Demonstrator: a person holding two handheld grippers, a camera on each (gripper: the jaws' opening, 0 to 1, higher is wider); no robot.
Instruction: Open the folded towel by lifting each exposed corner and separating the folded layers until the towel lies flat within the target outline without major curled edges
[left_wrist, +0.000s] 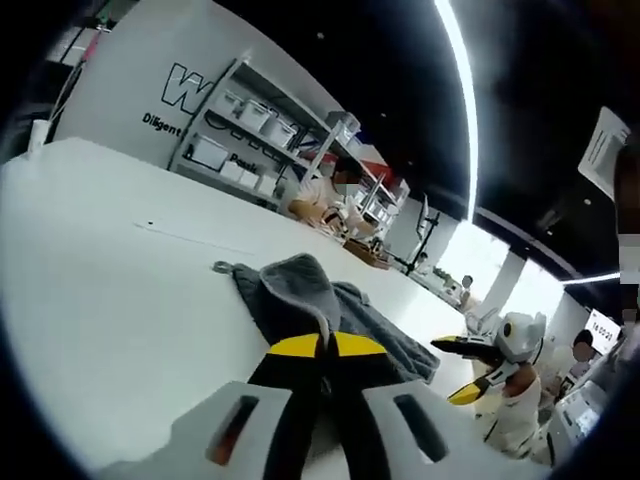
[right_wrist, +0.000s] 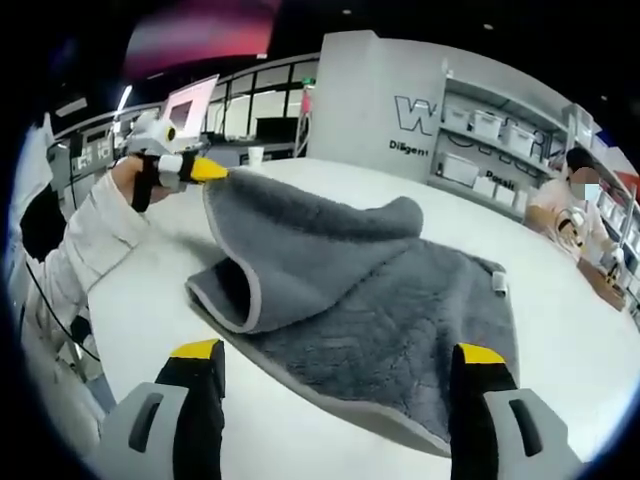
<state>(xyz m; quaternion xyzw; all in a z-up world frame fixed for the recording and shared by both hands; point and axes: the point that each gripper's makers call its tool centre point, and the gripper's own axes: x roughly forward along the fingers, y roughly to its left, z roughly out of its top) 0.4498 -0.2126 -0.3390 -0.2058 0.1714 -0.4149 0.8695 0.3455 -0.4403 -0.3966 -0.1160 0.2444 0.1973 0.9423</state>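
Left gripper view: my left gripper (left_wrist: 321, 345) is clamped on a raised fold of the grey towel (left_wrist: 300, 285), the yellow-tipped jaws pressed together. The towel's remaining part lies on the white table (left_wrist: 90, 270). My right gripper (left_wrist: 468, 368) hovers at right, jaws apart.

Right gripper view: my right gripper (right_wrist: 335, 362) stands wide open, holding nothing, just before the towel's (right_wrist: 400, 310) near edge. My left gripper (right_wrist: 205, 170) lifts a corner, folding one layer up.
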